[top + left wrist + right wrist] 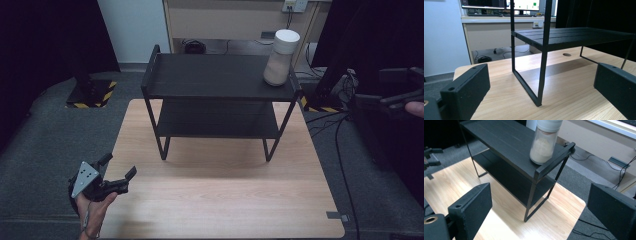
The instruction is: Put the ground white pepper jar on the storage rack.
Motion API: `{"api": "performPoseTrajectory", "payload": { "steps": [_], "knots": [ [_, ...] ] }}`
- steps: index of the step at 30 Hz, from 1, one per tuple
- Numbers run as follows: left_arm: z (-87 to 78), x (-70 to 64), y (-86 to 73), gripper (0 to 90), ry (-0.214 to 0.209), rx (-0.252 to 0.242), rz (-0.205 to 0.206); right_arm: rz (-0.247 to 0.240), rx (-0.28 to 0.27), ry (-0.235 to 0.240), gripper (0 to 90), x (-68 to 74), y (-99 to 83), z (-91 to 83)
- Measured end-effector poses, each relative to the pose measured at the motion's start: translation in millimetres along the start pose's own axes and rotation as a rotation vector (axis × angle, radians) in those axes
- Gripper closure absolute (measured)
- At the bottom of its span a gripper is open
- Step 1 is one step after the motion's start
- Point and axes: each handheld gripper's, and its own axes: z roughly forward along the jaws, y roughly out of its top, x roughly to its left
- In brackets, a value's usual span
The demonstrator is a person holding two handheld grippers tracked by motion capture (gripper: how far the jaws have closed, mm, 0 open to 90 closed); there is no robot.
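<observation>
Standing upright on the top shelf of the black rack (215, 75), at its far right corner just inside the raised end rail, the jar (280, 57) is the thing nearest to either tool. It has a white cap and a clear body holding a pale powder, and its long axis runs straight up from the shelf.

From the right gripper (400, 92), held off the right edge of the counter (225, 200), the jar lies forward and to the left, at about the same height; in the right gripper view it sits ahead and slightly left of the middle between the fingers (471, 207), well apart from them. Those fingers stand wide with nothing between them.

The left gripper (117, 177) hovers low at the counter's near left corner, much farther from the jar, its fingers (466, 87) also spread wide and empty. So the right hand looks the better placed for a reach.

No brand, label or writing can be read on the jar or rack.
</observation>
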Motion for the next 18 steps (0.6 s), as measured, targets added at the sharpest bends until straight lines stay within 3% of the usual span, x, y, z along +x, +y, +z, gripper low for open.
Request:
{"api": "performPoseTrajectory", "payload": {
  "steps": [12, 18],
  "knots": [
    [0.4, 0.0, -0.3, 0.0, -0.003, -0.002, -0.001, -0.007, 0.005, -0.025, 5.7, 2.9, 0.0, 1.4],
    [1.7, -0.3, 0.1, 0.0, -0.003, -0.001, -0.001, -0.001, -0.046, -0.054, 4.5, 7.5, -1.9, 14.6]
  ]
}}
